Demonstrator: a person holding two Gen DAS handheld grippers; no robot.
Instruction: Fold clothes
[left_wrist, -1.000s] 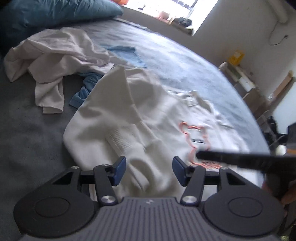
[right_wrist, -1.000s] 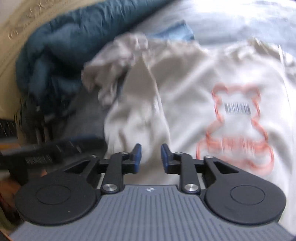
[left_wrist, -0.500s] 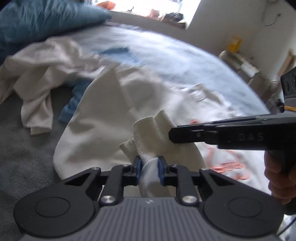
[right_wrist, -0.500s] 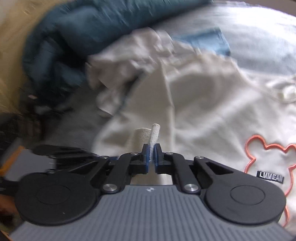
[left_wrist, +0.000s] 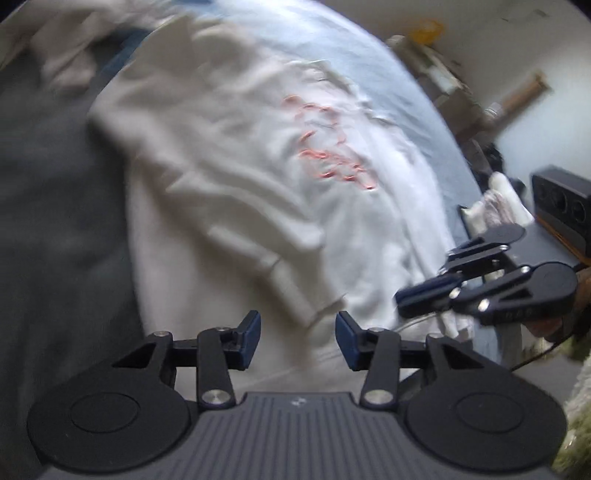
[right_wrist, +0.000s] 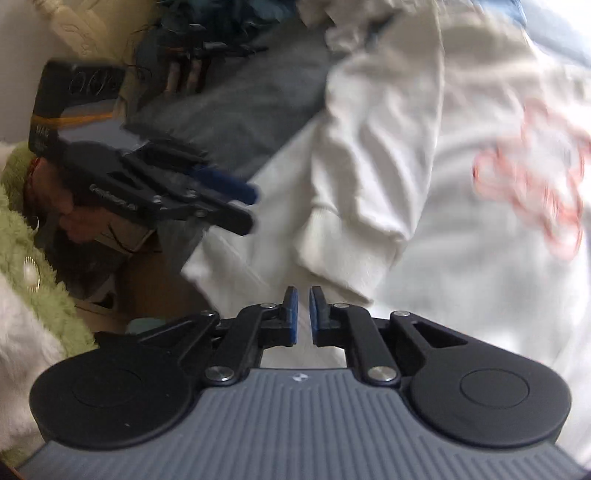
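Across the grey bedcover (left_wrist: 55, 221) lies the cream sweatshirt with an orange bear outline (left_wrist: 258, 192), soft, limp, light. My left gripper (left_wrist: 297, 334) is opening, empty; right gripper (right_wrist: 300, 314) nearly closed, opening, empty. I'd pinch the ribbed cuff (right_wrist: 332, 236).

You are in a bedroom at home: a bed (left_wrist: 55, 206) with grey-blue bedding fills the view, a white sweatshirt (left_wrist: 229, 177) spread on it, more clothes (left_wrist: 62, 62) heaped beyond it, cluttered boxes (left_wrist: 436, 77) beside the bed.
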